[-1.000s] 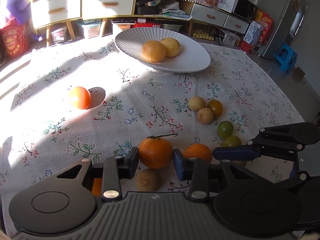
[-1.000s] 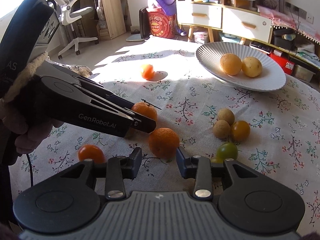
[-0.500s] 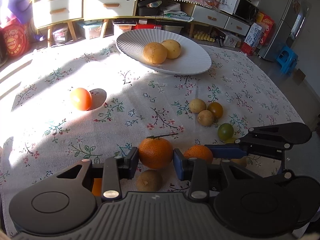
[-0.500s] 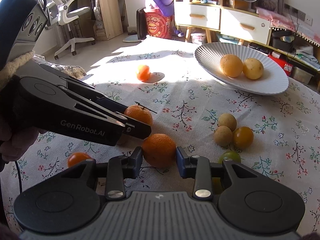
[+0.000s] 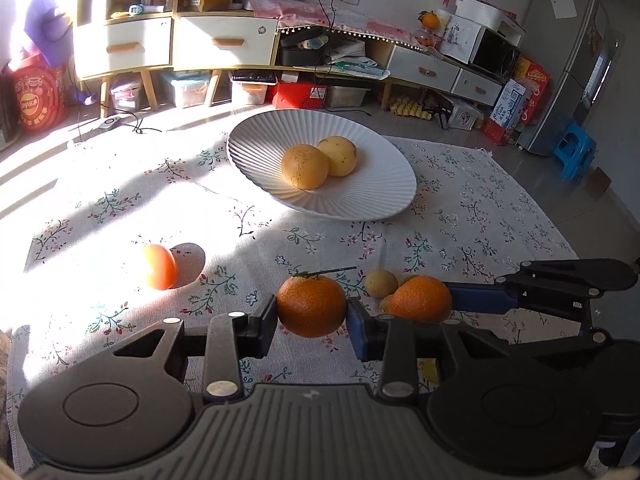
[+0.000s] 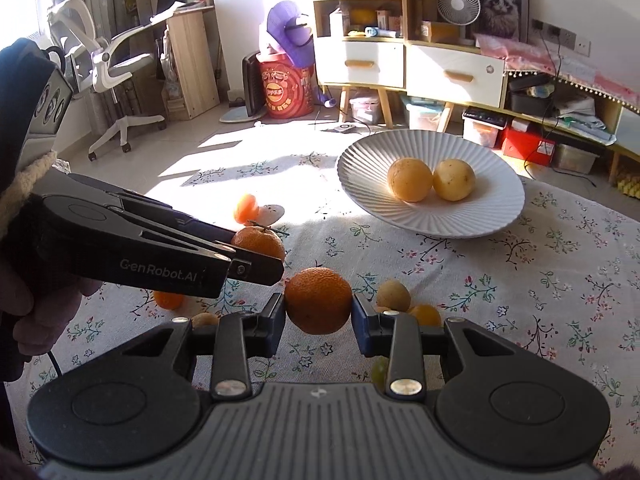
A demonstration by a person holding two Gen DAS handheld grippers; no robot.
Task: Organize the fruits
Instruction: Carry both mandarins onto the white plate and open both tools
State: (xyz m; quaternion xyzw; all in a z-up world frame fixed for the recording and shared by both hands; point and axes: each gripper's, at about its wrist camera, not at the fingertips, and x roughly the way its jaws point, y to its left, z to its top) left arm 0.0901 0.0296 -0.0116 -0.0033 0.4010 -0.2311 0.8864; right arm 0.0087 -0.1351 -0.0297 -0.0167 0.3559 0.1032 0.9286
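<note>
Oranges: the left gripper [image 5: 311, 322] is clamped on a stemmed orange [image 5: 311, 306] and the right gripper [image 6: 318, 313] on a second orange [image 6: 318, 300], both held short of the white plate [image 5: 384, 196], presumably for carrying to the two yellow fruits [image 5: 318, 162] there.

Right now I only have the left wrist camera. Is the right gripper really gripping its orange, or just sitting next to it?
Observer: Gripping it. In the right wrist view the right gripper has just been closing its jaws, and both now press the plain orange from either side.
Operator: Okay. Is anything hidden under my left gripper?
Observer: Yes. A small orange fruit lies on the floral cloth below the left gripper, which holds the stemmed orange.
</note>
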